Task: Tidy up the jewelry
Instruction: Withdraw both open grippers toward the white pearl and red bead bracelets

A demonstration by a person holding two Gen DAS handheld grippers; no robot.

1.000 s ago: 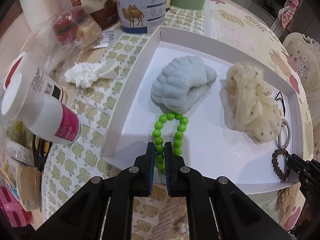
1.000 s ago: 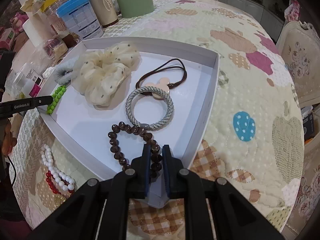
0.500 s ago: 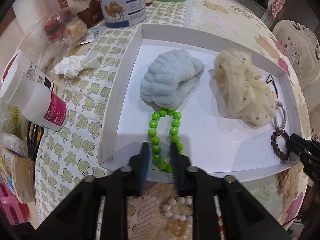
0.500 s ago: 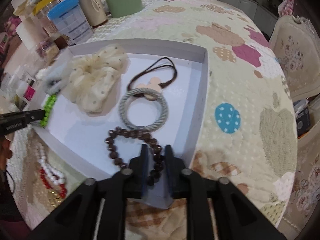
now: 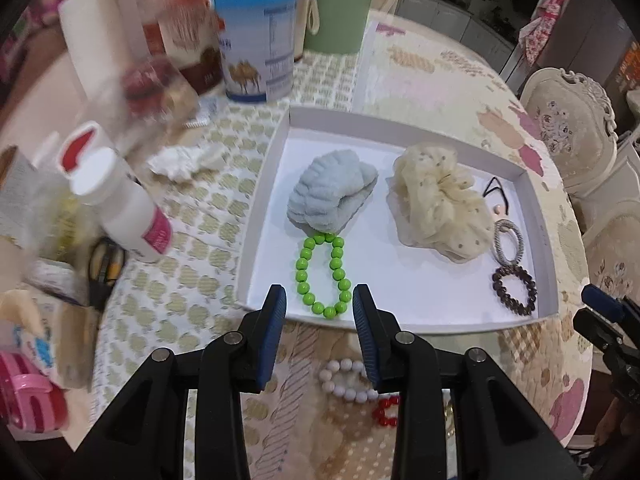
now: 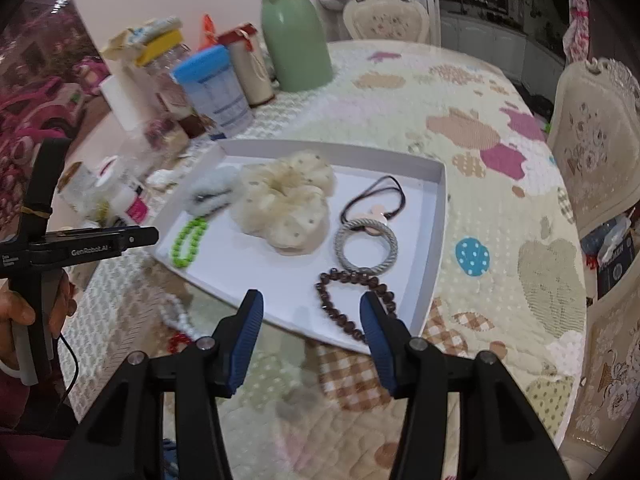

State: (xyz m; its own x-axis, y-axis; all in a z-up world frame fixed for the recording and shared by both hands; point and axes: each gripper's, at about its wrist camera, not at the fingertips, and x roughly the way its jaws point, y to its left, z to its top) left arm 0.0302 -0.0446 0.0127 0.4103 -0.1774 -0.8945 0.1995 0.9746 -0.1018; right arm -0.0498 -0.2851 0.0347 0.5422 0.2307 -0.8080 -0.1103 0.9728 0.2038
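Observation:
A white tray (image 5: 536, 216) holds a green bead bracelet (image 5: 322, 276), a blue fluffy scrunchie (image 5: 332, 196), a cream scrunchie (image 5: 440, 204), a grey hair ring (image 5: 508, 240), a brown bead bracelet (image 5: 516, 290) and a brown hair tie (image 6: 376, 200). My left gripper (image 5: 319, 304) is open and empty, just in front of the tray's near edge by the green bracelet (image 6: 188, 242). My right gripper (image 6: 310, 312) is open and empty, over the tray's near edge (image 6: 438, 240) beside the brown bracelet (image 6: 352, 300). A white bead bracelet (image 5: 346, 376) and a red one (image 5: 386, 416) lie on the tablecloth.
Bottles, a blue-lidded can (image 5: 254, 36), a green vase (image 6: 294, 36), a crumpled tissue (image 5: 180, 160) and clutter crowd the table left of the tray. Chairs (image 6: 596, 136) stand at the right. The patterned cloth (image 6: 480, 120) spreads beyond the tray.
Both grippers have opened, let go of the green and brown bracelets in the tray, and pulled back and up from the tray's near edge.

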